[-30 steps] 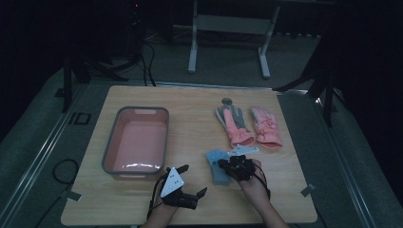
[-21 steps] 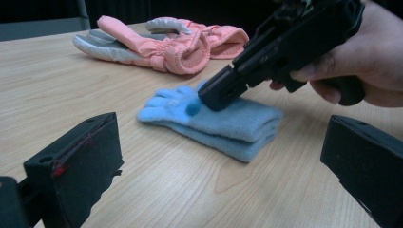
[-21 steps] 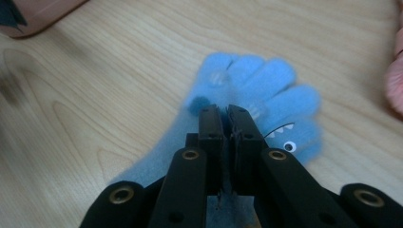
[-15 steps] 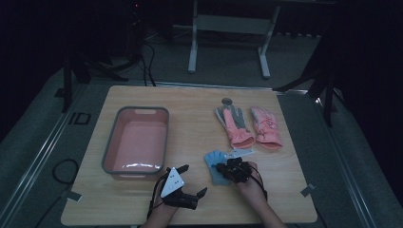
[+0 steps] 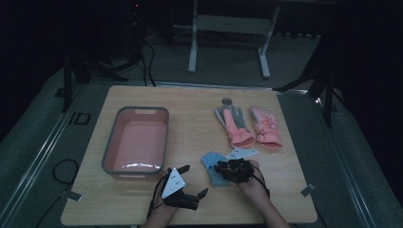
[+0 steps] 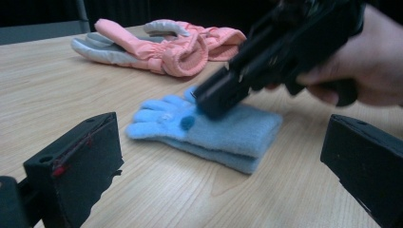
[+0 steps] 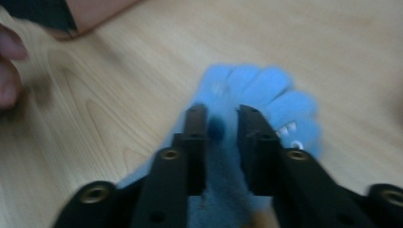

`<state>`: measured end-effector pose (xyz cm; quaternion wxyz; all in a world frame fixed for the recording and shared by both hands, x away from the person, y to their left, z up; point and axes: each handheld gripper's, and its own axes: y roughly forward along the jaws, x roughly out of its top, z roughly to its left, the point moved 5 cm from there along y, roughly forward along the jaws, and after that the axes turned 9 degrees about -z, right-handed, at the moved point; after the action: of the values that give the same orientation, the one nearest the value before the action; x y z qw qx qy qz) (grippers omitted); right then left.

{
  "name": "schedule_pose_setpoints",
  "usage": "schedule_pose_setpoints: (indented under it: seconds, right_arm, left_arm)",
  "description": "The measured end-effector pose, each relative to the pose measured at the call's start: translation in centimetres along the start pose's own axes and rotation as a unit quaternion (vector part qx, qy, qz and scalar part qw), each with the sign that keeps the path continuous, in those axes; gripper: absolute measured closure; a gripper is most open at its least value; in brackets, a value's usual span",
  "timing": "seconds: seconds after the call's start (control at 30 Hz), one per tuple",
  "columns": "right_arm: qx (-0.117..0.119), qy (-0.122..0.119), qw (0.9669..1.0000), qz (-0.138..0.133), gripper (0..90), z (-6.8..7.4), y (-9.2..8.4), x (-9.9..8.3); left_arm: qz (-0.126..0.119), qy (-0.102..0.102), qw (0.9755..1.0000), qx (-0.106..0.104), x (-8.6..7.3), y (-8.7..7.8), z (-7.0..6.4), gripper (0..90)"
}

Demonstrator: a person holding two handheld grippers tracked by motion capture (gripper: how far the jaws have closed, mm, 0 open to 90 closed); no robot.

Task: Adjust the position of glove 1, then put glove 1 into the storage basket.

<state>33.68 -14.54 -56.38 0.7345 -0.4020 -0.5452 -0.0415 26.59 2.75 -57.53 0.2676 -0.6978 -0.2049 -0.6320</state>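
A light blue knit glove [image 5: 212, 167] lies flat on the wooden table [image 5: 190, 118], fingers pointing away from me. My right gripper [image 5: 220, 167] rests over its cuff end, tips down on the fabric. In the right gripper view its jaws [image 7: 222, 114] have just been opening and stand a narrow gap apart, with the glove [image 7: 266, 90] under and between them, not pinched. My left gripper [image 5: 194, 180] sits to the left near the front edge, open wide and holding nothing. From the left gripper view [image 6: 223, 137] the glove [image 6: 228, 135] lies ahead with the right gripper [image 6: 214, 99] on it.
A pink tub [image 5: 108, 147] with a grey rim stands at the left. Two pink and grey gloves [image 5: 235, 126] [image 5: 266, 127] lie at the back right. There is a white tag [image 5: 241, 153] just behind the blue glove and a small round disc [image 5: 227, 100] farther back.
The right gripper's jaws have parted a little over the blue glove, which now lies flatter on the table. The left gripper has stayed where it was.
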Motion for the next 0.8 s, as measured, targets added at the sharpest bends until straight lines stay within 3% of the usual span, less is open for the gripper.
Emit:
schedule_pose_setpoints:
  seconds: [0.13,0.2,0.23,0.33,0.4,0.47,0.5,0.57,0.67,0.8]
  right_arm:
    - [0.008,0.027,0.9988,-0.041,39.4,-1.0,-1.9,1.5]
    - [0.034,0.045,0.9972,-0.05,19.2,-1.6,-2.5,2.0]
    - [0.04,0.051,0.9967,-0.049,13.1,-1.9,-2.6,2.1]
    - [0.06,0.052,0.9958,-0.045,13.9,-2.3,-2.9,2.3]
    - [0.064,0.058,0.9948,-0.055,14.7,-2.7,-2.8,2.5]
    - [0.069,0.056,0.9945,-0.055,14.1,-2.9,-2.6,2.8]
    - [0.075,0.059,0.9938,-0.057,14.1,-2.9,-2.5,3.0]
    - [0.087,0.066,0.9926,-0.051,14.3,-2.9,-2.1,3.4]
    - [0.096,0.082,0.9916,-0.03,14.1,-3.3,-1.2,3.4]
    - [0.099,0.097,0.9903,-0.014,13.5,-3.7,0.1,3.1]
  left_arm:
    - [0.031,0.035,0.9988,0.012,0.2,0.5,0.0,0.1]
    - [0.029,0.014,0.9995,-0.007,0.7,0.7,-0.1,0.1]
    - [0.053,0.0,0.9983,-0.023,1.0,0.9,-0.2,0.1]
    - [0.065,0.002,0.9971,-0.039,1.3,1.1,-0.4,3.1]
    - [0.08,0.027,0.9949,-0.054,1.6,1.6,-0.9,3.7]
    - [0.087,0.056,0.9904,-0.091,1.7,2.2,-1.5,5.7]
    - [0.097,0.075,0.9864,-0.11,1.6,2.8,-1.8,6.4]
    - [0.102,0.098,0.9813,-0.131,1.5,3.5,-2.1,13.4]
    - [0.128,0.133,0.9709,-0.153,0.9,4.7,-2.3,16.1]
    - [0.151,0.167,0.9603,-0.165,0.5,5.7,-2.1,26.7]
